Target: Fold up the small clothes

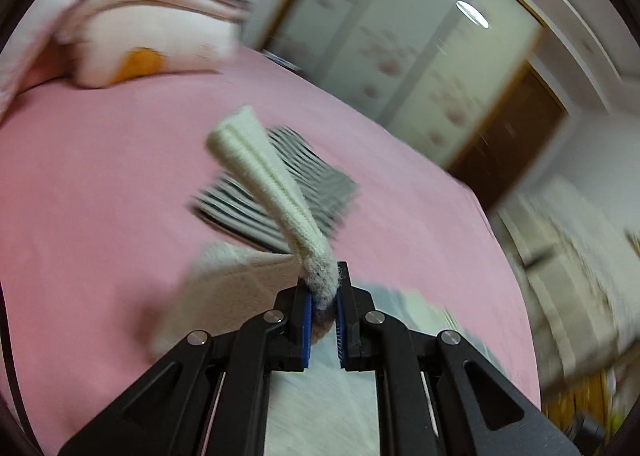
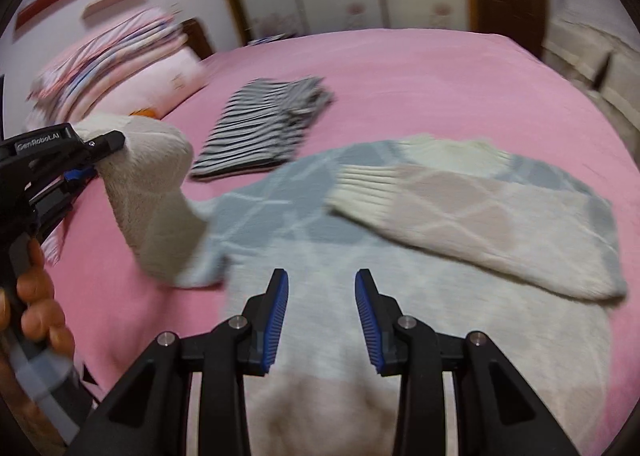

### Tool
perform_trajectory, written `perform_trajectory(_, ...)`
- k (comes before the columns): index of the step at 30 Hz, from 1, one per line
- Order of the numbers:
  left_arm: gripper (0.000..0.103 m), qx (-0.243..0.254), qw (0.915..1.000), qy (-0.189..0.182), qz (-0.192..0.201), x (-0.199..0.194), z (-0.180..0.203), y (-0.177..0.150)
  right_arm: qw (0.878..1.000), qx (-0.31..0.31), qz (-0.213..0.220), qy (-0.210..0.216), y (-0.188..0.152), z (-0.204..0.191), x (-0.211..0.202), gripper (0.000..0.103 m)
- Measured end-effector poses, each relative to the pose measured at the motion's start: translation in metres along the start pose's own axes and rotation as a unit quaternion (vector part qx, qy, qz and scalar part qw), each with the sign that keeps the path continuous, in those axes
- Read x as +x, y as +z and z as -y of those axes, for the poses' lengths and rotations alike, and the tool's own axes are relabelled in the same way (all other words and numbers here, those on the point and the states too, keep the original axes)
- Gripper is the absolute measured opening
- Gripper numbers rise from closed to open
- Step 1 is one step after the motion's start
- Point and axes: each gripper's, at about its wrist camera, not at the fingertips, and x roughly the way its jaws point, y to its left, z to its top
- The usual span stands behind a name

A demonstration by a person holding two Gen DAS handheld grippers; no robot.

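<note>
Left gripper (image 1: 323, 298) clamps the sweater's sleeve cuff (image 1: 256, 176); right gripper (image 2: 322, 316) hangs open, empty. Blurred, but the cuff may slip.

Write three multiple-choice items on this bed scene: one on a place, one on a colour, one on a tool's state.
1. Where does the folded black-and-white striped garment lie?
A. On the pink bedsheet, beyond the sweater
B. On top of the sweater
C. Between the right tool's pads

2. What colour is the ribbed cuff of the sleeve folded across the grey, cream and pink diamond-patterned knit sweater?
A. Black
B. Cream
C. Orange

3. What is the left tool doing?
A. Standing open with nothing in it
B. Shut on the striped garment
C. Shut on the sweater's other sleeve

Answers:
1 A: it rests on bare sheet past the sweater.
2 B: the cuff is pale cream.
3 C: its blue pads pinch the raised sleeve; the right tool is open.
</note>
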Motion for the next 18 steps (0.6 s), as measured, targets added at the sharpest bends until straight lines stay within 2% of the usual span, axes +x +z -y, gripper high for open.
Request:
perform_trajectory(4, 0.01, 0.066, 0.995, -0.029, -0.069, 0.033, 0.054, -0.04, 0.999, 0.039, -0.007, -0.032, -0.017, 0.047, -0.01, 0.035)
perform_trajectory(5, 0.013, 0.093, 0.9904, -0.03, -0.098, 0.046, 0.069, -0.056, 0.998, 0.047, -0.01, -0.039, -0.021, 0.057, -0.011, 0.035)
perform_trajectory(7, 0.032, 0.116, 0.9845, -0.033, -0.128, 0.058, 0.082, -0.075, 0.996, 0.065, -0.017, -0.053, -0.032, 0.079, -0.015, 0.035)
perform_trajectory(8, 0.037, 0.125, 0.9807, -0.034, -0.147, 0.064, 0.088, -0.086, 0.995, 0.073, -0.02, -0.058, -0.037, 0.089, -0.017, 0.035)
perform_trajectory(9, 0.047, 0.128, 0.9784, -0.037, -0.157, 0.064, 0.091, -0.096, 0.995, 0.078, -0.021, -0.061, -0.04, 0.095, -0.018, 0.035)
perform_trajectory(10, 0.052, 0.129, 0.9771, -0.038, -0.165, 0.061, 0.09, -0.104, 0.994, 0.084, -0.022, -0.064, -0.044, 0.103, -0.02, 0.035)
perform_trajectory(14, 0.053, 0.119, 0.9769, -0.041, -0.173, 0.056, 0.087, -0.107, 0.993, 0.099, -0.025, -0.064, -0.054, 0.12, -0.022, 0.035)
perform_trajectory(18, 0.054, 0.093, 0.9833, -0.023, -0.155, 0.033, 0.053, -0.097, 0.993, 0.103, -0.022, -0.049, -0.057, 0.122, -0.023, 0.035)
